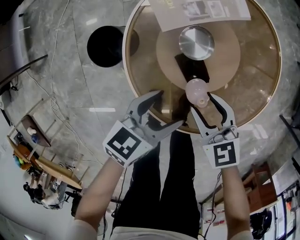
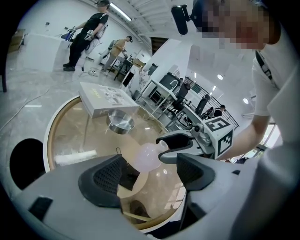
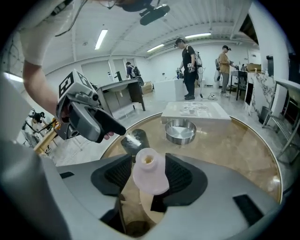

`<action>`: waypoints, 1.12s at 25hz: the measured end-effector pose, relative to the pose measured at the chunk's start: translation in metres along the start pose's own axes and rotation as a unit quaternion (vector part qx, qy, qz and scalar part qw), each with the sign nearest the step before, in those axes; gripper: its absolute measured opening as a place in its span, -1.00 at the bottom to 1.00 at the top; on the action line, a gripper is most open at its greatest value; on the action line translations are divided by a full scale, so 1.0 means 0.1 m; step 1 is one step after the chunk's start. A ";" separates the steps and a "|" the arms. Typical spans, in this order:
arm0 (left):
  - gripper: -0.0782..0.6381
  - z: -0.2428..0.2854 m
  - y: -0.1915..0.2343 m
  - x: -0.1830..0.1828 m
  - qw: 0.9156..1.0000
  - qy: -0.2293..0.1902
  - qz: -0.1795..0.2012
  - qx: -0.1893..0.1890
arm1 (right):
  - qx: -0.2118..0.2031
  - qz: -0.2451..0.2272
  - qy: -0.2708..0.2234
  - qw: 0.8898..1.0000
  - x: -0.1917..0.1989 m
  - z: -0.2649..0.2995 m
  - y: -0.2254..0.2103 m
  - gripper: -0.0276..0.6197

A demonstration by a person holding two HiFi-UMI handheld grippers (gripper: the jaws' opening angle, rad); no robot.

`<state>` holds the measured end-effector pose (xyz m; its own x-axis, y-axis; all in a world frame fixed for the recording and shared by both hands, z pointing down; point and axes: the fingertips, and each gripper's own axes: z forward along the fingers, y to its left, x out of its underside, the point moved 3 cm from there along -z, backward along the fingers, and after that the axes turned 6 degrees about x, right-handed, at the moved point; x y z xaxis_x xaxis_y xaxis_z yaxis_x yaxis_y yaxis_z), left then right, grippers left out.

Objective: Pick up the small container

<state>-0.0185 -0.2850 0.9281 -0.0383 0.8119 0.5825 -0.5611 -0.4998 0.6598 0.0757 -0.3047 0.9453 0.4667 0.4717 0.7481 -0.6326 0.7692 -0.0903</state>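
Note:
The small container [image 1: 197,90] is a pale pink, round-bodied pot with a narrow neck, near the front edge of the round glass table [image 1: 262,93]. My right gripper [image 1: 200,101] reaches in from the front. In the right gripper view the container [image 3: 150,174] fills the gap between both dark pads, mouth turned toward the camera, and the right gripper [image 3: 150,177] is shut on it. My left gripper [image 1: 169,108] is open to the left of it at the table's edge, with nothing between its jaws. The left gripper view shows the container [image 2: 149,157] under the right gripper [image 2: 176,147].
A steel bowl [image 1: 197,42] stands at the table's middle, with a flat white box [image 1: 201,9] behind it and a dark rectangle [image 1: 192,69] in front. A black round object [image 1: 105,46] sits on the floor at the left. People stand in the background.

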 end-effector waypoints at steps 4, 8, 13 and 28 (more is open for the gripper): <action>0.25 0.02 0.08 0.03 1.000 -0.008 -0.027 -0.004 | 0.011 -0.046 0.011 0.999 0.06 0.02 0.01 -0.26; 0.25 0.07 0.17 0.05 0.997 -0.032 -0.070 0.002 | 0.023 -0.063 -0.007 0.998 0.05 -0.01 0.04 -0.40; 0.23 0.10 0.21 0.04 0.990 -0.054 -0.131 0.022 | 0.013 -0.049 -0.010 0.999 0.04 -0.01 0.04 -0.45; 0.43 0.21 0.36 0.08 0.829 -0.259 -0.474 0.146 | -0.037 -0.040 0.002 0.999 -0.19 -0.12 0.05 -0.45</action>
<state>-0.0220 -0.3028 0.9669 0.7076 0.6813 -0.1875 0.0903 0.1761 0.9802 0.0708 -0.3045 0.9222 0.5162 0.4089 0.7526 -0.5464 0.8339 -0.0783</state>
